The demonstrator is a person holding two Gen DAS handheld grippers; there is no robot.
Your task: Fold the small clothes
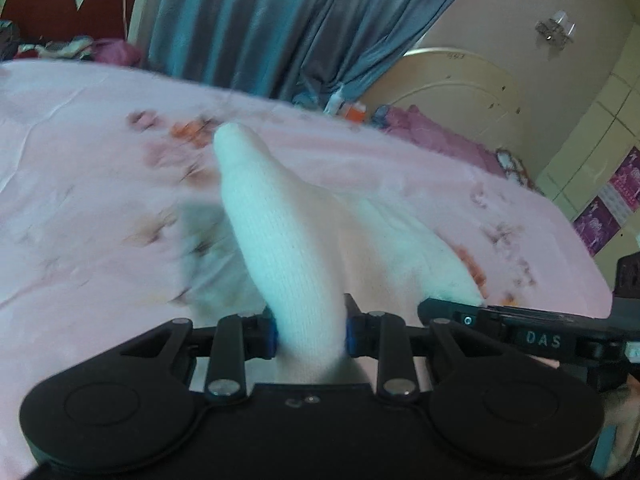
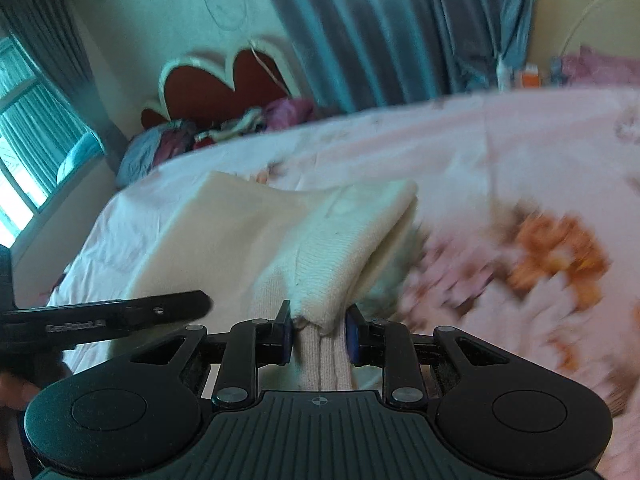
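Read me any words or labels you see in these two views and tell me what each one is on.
"DAS": white letters on the black bar of the right tongs, at the left view's right edge.
"GenRobot.AI": faint, on the black bar of the left tongs, in the right view.
Purple wall posters: print too blurred to read.

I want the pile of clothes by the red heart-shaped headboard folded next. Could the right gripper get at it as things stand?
Probably not yet. The right gripper is shut on the cream knitted garment, so it would have to let go first. Otherwise the pink floral bedsheet towards the pile of clothes looks unobstructed.
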